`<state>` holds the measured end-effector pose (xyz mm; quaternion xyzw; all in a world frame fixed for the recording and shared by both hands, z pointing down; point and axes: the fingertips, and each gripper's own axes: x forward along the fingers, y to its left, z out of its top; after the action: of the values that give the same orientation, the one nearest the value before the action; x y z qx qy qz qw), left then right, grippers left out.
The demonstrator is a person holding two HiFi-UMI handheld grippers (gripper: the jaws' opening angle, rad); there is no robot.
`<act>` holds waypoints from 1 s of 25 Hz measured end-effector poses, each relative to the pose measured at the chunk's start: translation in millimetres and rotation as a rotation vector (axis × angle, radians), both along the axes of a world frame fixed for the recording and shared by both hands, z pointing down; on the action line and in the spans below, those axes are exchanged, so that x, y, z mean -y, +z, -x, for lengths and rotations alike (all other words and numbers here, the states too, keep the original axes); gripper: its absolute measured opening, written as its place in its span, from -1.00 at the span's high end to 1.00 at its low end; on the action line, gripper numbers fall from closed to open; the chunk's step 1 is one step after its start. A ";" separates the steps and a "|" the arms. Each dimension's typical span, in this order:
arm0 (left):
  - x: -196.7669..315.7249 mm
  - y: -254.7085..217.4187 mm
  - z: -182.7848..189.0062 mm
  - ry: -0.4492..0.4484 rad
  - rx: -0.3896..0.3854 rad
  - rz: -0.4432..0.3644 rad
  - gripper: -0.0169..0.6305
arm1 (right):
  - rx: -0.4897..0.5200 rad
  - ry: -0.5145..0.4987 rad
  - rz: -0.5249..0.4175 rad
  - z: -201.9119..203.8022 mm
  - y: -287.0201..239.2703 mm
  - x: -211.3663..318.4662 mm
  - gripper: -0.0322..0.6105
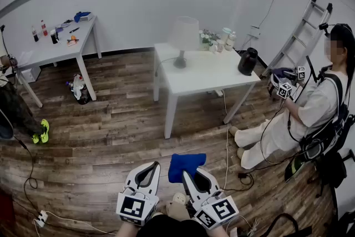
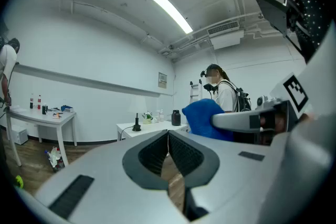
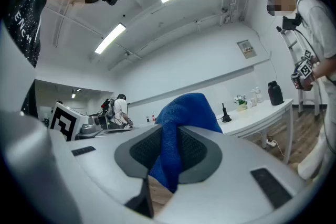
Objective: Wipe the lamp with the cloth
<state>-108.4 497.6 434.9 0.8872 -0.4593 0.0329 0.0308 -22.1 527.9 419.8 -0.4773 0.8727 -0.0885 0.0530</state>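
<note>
Well short of the white bench (image 1: 213,76), above the wooden floor (image 1: 111,136), the right tool (image 1: 187,174) is clamped on the blue cloth (image 1: 186,165). The cloth bunches between its jaws and sticks out past their tips toward the bench. Just beside it, the left tool (image 1: 151,168) has its jaws pressed together on nothing. The lamp (image 1: 183,39) stands on the bench's far left part, well apart from the cloth.
</note>
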 end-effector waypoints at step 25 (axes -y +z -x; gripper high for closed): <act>240.3 -5.1 -41.9 -0.073 0.015 -0.039 0.91 | 0.005 -0.075 -0.037 -47.1 -13.1 260.7 0.67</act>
<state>-66.5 257.3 429.8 0.8700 -0.4920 0.0297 0.0112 25.1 267.3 406.7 -0.4430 0.8913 -0.0754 0.0605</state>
